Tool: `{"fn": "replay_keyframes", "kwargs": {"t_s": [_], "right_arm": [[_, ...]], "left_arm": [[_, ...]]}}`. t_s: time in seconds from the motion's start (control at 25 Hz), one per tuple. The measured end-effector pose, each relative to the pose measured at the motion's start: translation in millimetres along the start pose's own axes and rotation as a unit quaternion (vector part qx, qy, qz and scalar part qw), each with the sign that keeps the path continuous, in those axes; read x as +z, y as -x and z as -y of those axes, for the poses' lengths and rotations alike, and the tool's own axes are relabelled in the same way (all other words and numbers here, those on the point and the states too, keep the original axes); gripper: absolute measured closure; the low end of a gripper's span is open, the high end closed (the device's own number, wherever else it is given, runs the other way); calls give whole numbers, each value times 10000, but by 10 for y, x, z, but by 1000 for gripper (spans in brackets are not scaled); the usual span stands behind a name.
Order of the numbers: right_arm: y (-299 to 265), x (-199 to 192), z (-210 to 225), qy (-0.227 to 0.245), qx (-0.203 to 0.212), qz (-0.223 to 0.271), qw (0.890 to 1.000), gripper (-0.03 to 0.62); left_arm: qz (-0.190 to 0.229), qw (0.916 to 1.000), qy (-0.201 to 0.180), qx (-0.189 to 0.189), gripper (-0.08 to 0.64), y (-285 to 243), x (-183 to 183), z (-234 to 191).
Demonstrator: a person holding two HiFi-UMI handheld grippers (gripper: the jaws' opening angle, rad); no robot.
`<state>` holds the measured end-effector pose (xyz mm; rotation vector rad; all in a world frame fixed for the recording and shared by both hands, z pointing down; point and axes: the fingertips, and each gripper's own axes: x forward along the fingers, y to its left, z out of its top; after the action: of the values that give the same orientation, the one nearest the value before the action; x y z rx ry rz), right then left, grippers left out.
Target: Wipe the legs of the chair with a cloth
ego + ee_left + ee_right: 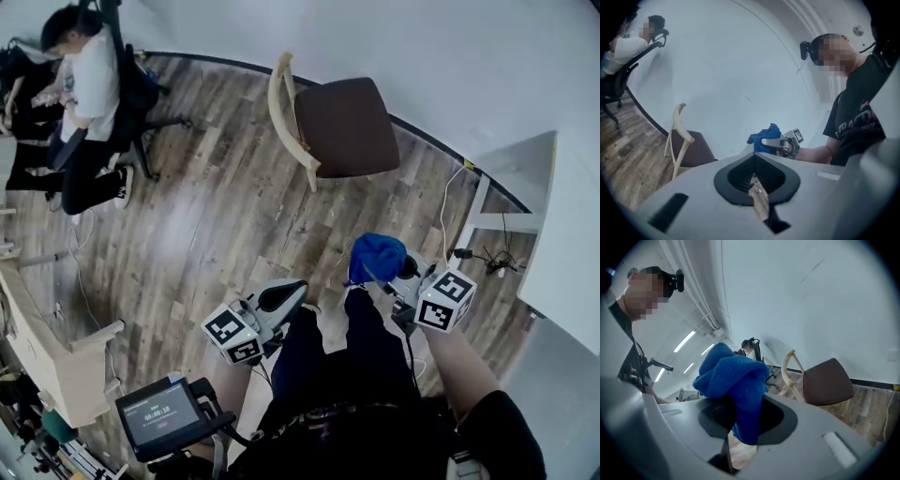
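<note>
The chair has a dark brown seat and a pale wood frame, and stands near the white wall ahead of me. It also shows in the left gripper view as the chair and in the right gripper view as the chair. My right gripper is shut on a bunched blue cloth, held above my knee well short of the chair. Up close, the cloth bulges out of the right gripper. My left gripper hangs lower left, shut and holding nothing; its jaws meet.
A person sits on an office chair at the far left. A white desk with cables under it stands on the right. Pale wooden furniture and a small screen sit near my left side.
</note>
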<state>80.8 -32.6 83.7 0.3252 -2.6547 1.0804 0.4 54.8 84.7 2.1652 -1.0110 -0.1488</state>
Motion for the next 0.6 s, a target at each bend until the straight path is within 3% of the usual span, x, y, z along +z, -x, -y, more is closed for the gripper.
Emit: {"fn": "replay_keyframes", "kwargs": {"t_s": [0.24, 0.44, 0.6], "right_arm": [[364, 476, -505, 159, 426, 320, 9985, 491], [613, 578, -776, 248, 765, 396, 9960, 491], [741, 649, -908, 346, 1016, 353, 9936, 491]], "left_arm": [[214, 9993, -303, -38, 558, -84, 477, 695], [426, 9978, -497, 91, 558, -126, 647, 1022], [663, 9966, -393, 279, 558, -122, 794, 1170]]}}
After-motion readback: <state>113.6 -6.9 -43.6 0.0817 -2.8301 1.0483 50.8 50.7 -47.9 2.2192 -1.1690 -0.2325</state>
